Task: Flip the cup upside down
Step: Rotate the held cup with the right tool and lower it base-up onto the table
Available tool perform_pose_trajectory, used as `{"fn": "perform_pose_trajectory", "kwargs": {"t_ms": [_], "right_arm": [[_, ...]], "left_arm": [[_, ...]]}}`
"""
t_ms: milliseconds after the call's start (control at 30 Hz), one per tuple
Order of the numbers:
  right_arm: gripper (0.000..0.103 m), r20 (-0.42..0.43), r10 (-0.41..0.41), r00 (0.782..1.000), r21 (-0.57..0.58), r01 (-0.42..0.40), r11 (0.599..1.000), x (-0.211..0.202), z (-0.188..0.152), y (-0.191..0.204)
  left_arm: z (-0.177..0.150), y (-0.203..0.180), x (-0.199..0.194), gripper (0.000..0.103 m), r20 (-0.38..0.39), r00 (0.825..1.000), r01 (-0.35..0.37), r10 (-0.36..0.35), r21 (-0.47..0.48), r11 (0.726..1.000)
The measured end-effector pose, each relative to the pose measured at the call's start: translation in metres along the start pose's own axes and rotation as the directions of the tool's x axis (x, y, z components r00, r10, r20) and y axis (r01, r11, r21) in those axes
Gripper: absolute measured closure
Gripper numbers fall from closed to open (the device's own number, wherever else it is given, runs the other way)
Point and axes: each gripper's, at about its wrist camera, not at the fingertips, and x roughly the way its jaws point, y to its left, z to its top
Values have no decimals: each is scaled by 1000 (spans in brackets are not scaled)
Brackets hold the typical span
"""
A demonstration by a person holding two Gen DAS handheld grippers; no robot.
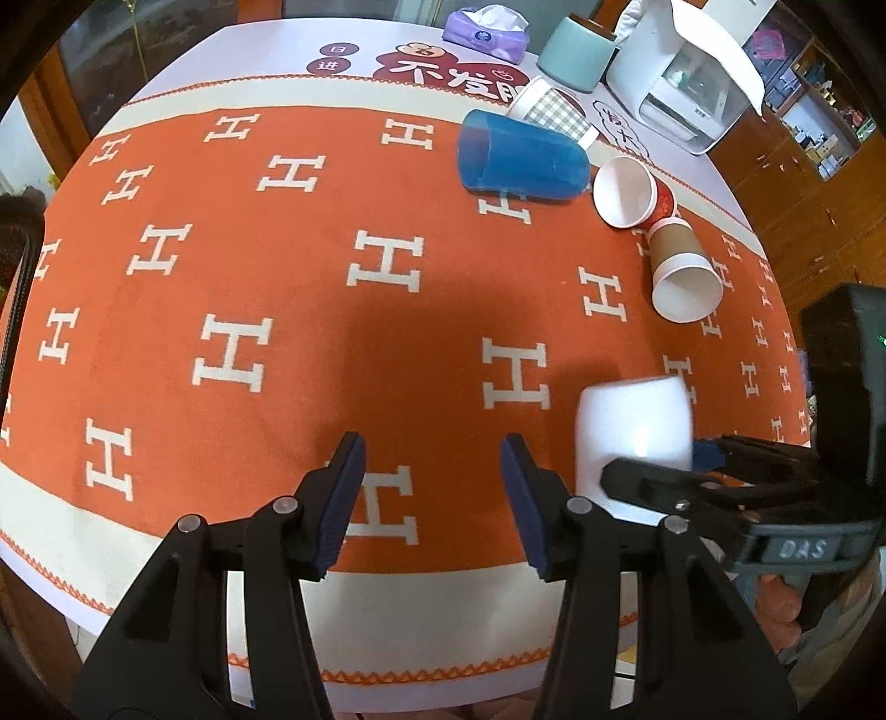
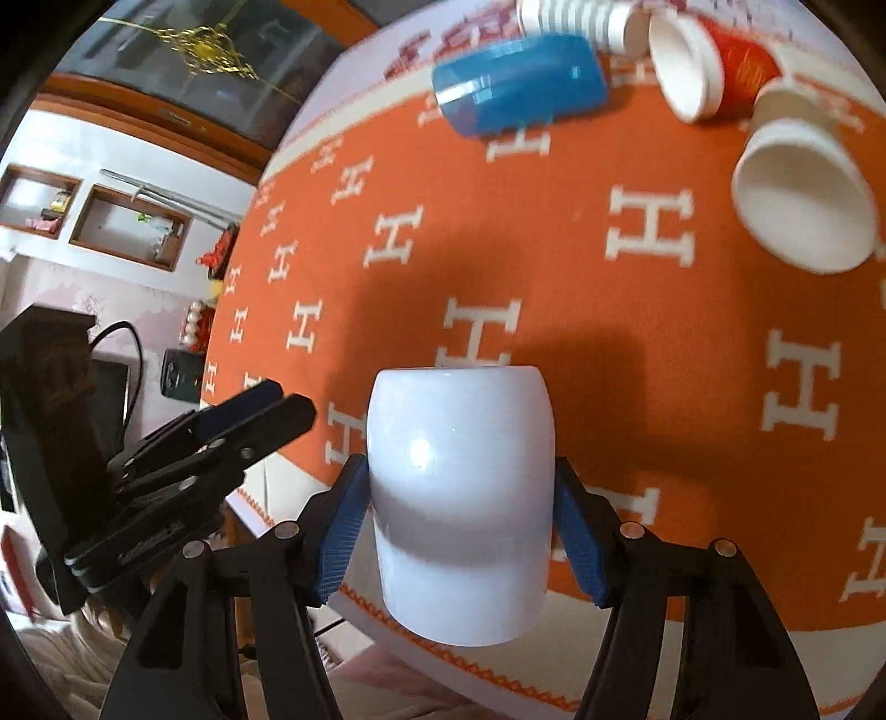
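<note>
Through my left wrist camera, my left gripper (image 1: 432, 498) hangs over the near edge of the worktop (image 1: 66, 548) with its two ribbed blue fingers (image 1: 346, 498) spread wide and nothing between them. The worktop wears a woven orange cloth (image 1: 310, 266) patterned with white H shapes and bordered in cream. To my right, the smooth white cup (image 1: 634, 423), rounded and glossy, sits in my right gripper (image 1: 686, 465), whose black frame crosses in front of it. Farther back I count four cups lying on their sides: a translucent blue plastic tumbler (image 1: 523, 160), a checked paper cup (image 1: 554, 111) behind it, a red paper cup (image 1: 631, 191) showing its bare white inside, and a brown paper cup (image 1: 681, 277), also white within. Beyond them stand a mint canister (image 1: 576, 52), a purple tissue pack (image 1: 487, 30) and a white appliance (image 1: 681, 72).

Through my right wrist camera, my right gripper (image 2: 459, 531) pinches the white cup (image 2: 459, 498), one blue finger (image 2: 343, 531) pressed on each flank; the barrel-shaped body is held above the worktop's near edge, and which end is the mouth I cannot tell. The blue tumbler (image 2: 518, 80), a ribbed white cup (image 2: 581, 22), the red cup (image 2: 714, 66) and the brown cup (image 2: 803, 205) lie blurred at the far side. My left gripper (image 2: 249, 415) shows at left.
</note>
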Motion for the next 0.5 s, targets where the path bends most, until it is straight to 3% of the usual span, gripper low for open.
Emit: {"fn": "perform_pose_trajectory", "kwargs": {"t_ms": [200,333,500], "right_arm": [[38,111,-46,993,-20,48,999,-25,-10,-4],[38,170,-64,983,8,64,998,-29,-15,-11],[38,289,-130,949,9,134,991,-33,-19,-17]], "left_arm": [[-1,-13,8,55,-11,1000,-24,24,32,999],[-1,-24,11,55,8,997,-76,75,61,995],[0,-33,8,55,59,993,-105,100,89,990]]}}
